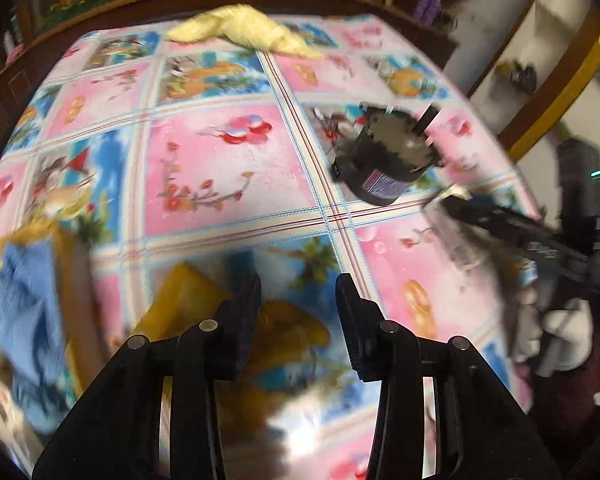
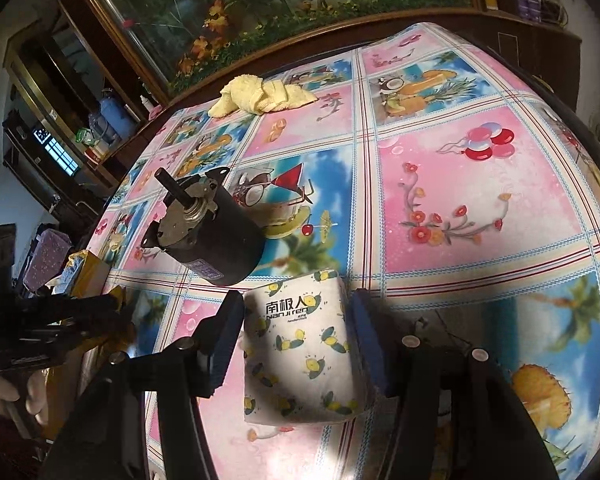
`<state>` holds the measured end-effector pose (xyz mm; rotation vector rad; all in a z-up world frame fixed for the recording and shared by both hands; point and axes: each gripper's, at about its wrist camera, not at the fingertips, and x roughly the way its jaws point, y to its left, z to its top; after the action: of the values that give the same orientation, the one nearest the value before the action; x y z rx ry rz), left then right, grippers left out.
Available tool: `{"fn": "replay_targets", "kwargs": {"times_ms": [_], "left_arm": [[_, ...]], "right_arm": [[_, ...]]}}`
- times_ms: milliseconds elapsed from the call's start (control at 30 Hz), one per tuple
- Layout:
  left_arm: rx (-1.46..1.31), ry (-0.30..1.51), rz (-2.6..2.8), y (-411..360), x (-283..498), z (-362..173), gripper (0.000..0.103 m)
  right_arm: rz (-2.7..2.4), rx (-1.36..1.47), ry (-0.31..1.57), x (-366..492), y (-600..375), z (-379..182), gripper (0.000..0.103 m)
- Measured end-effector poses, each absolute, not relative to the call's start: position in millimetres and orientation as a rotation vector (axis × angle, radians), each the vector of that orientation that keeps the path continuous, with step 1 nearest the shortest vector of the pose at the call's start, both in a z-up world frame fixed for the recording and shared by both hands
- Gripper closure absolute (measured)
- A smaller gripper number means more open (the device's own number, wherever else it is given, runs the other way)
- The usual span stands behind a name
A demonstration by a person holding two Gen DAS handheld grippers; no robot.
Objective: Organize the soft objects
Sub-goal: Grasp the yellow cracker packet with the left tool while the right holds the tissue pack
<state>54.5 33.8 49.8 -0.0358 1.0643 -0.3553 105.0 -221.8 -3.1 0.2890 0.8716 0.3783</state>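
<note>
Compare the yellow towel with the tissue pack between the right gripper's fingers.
The yellow towel is plain pale yellow terry; the tissue pack is white with a lemon print and lettering. The towel lies crumpled and shapeless; the pack keeps a boxy form. The towel sits alone at the table's far edge; the pack sits between the fingers of the right gripper, whose jaws are not yet closed on it. Both rest on the patterned tablecloth.
</note>
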Motion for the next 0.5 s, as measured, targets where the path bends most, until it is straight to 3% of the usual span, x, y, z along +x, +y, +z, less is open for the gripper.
{"fn": "replay_targets", "kwargs": {"times_ms": [33, 133, 300, 500], "left_arm": [[-0.068, 1.035, -0.343, 42.8, 45.8, 57.2, 0.061], [-0.044, 0.961, -0.272, 56.6, 32.1, 68.7, 0.04], [0.19, 0.943, -0.181, 46.5, 39.6, 47.4, 0.039], [0.047, 1.164, -0.327, 44.3, 44.3, 23.6, 0.039]], "right_arm": [[0.385, 0.295, 0.866, 104.8, -222.1, -3.3, 0.042], [0.401, 0.313, 0.848, 103.8, -222.4, -4.6, 0.037], [0.393, 0.294, 0.835, 101.8, -219.6, -4.5, 0.037], [0.407, 0.322, 0.833, 102.3, -223.6, -5.3, 0.037]]}}
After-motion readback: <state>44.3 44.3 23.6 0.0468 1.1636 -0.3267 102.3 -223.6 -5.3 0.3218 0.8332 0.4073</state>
